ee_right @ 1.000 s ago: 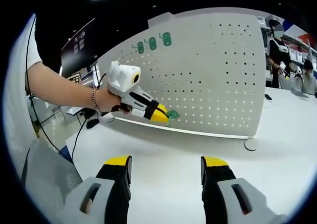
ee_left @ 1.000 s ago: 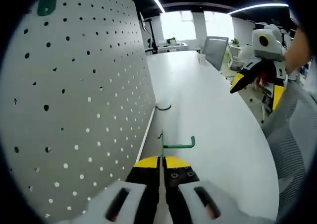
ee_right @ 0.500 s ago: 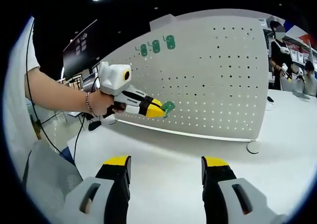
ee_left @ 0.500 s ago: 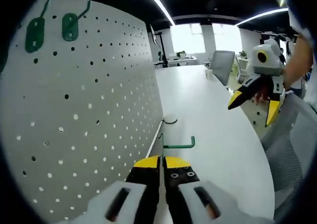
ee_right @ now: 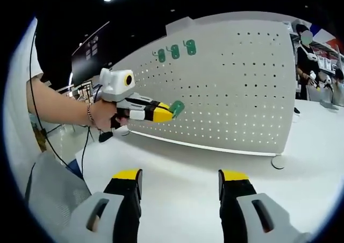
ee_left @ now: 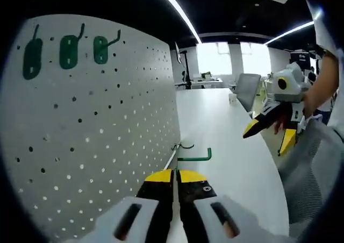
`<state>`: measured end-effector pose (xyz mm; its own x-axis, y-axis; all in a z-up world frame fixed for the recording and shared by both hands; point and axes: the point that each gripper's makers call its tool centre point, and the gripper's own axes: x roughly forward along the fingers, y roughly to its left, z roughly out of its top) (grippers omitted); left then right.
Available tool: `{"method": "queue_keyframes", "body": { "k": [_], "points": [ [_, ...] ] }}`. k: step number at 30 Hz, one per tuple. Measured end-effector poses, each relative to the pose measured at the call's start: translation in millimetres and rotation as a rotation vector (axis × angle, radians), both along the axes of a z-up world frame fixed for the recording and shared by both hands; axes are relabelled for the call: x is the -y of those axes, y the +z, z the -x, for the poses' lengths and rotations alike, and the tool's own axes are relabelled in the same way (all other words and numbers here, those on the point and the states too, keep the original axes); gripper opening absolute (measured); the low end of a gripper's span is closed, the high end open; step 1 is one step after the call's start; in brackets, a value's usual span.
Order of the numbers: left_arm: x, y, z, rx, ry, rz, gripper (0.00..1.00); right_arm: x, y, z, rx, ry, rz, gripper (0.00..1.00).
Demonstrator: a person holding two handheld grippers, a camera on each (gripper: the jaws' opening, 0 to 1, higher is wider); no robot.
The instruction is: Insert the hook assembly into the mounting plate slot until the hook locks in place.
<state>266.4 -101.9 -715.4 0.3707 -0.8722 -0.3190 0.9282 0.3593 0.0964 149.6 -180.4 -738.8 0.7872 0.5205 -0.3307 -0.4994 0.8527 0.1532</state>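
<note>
White worktop (ee_right: 183, 173) carries an upright pegboard (ee_right: 236, 87) with three green hooks (ee_left: 67, 50) already mounted near its top edge. The left hand-held gripper (ee_left: 176, 174) has its jaws together, clamped on a fourth hook (ee_left: 194, 157), held in the air near the board but not touching it. The right hand-held gripper (ee_right: 180, 179) is apart and holds nothing. The thin hook could twist between the jaws when pressed. Its prongs may then miss the holes, and it would not lock or would fall.
</note>
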Motion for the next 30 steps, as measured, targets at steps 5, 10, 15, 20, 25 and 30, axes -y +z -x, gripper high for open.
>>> {"method": "queue_keyframes", "body": {
  "k": [5, 10, 15, 20, 25, 30],
  "points": [
    [-3, 12.4, 5.9, 0.015, 0.011, 0.049, 0.01, -3, 3.1, -1, 0.011, 0.006, -0.005, 0.55],
    [-7, 21.6, 13.3, 0.014, 0.021, 0.089, 0.01, -5, 7.5, -2, 0.024, 0.008, -0.012, 0.55],
    [-12, 29.9, 19.9, 0.009, 0.039, 0.135, 0.01, -7, 11.0, -2, 0.036, 0.011, -0.018, 0.55],
    [-18, 34.3, 27.6, 0.001, 0.045, 0.162, 0.01, -9, 13.4, 0, 0.043, 0.022, -0.023, 0.55],
    [-25, 40.2, 33.4, 0.007, 0.06, 0.184, 0.01, -10, 16.7, 0, 0.052, 0.026, -0.028, 0.55],
    [-31, 51.8, 40.4, 0.006, 0.074, 0.225, 0.02, -14, 20.5, 0, 0.068, 0.039, -0.043, 0.55]
  ]
}}
